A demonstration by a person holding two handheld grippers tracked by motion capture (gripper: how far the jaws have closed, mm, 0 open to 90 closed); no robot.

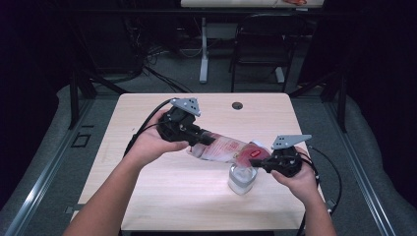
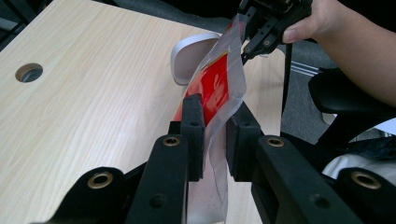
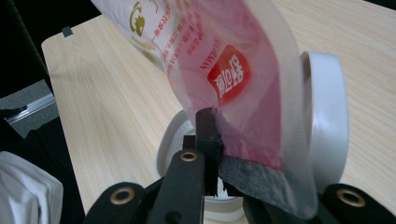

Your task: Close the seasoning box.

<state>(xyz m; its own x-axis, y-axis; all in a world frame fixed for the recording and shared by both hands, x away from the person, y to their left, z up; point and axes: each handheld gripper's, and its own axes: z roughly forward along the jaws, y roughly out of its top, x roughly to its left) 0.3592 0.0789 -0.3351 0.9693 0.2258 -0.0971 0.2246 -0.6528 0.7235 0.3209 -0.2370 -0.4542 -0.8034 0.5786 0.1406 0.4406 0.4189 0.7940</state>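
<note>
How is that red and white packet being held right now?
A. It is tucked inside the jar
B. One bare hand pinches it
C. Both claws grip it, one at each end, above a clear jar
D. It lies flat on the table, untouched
C: the left claw and the right claw each clamp an end of the packet, which hangs in the air over the jar on the table.

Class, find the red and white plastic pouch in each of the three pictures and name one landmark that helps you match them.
High view: the pouch stretches across the table's middle, between both grippers.
Left gripper view: centre, pinched between the jaws, running up to the other gripper.
Right gripper view: upper centre, its edge clamped in the jaws.
Shared landmark: the clear jar under the pouch's right end.
</note>
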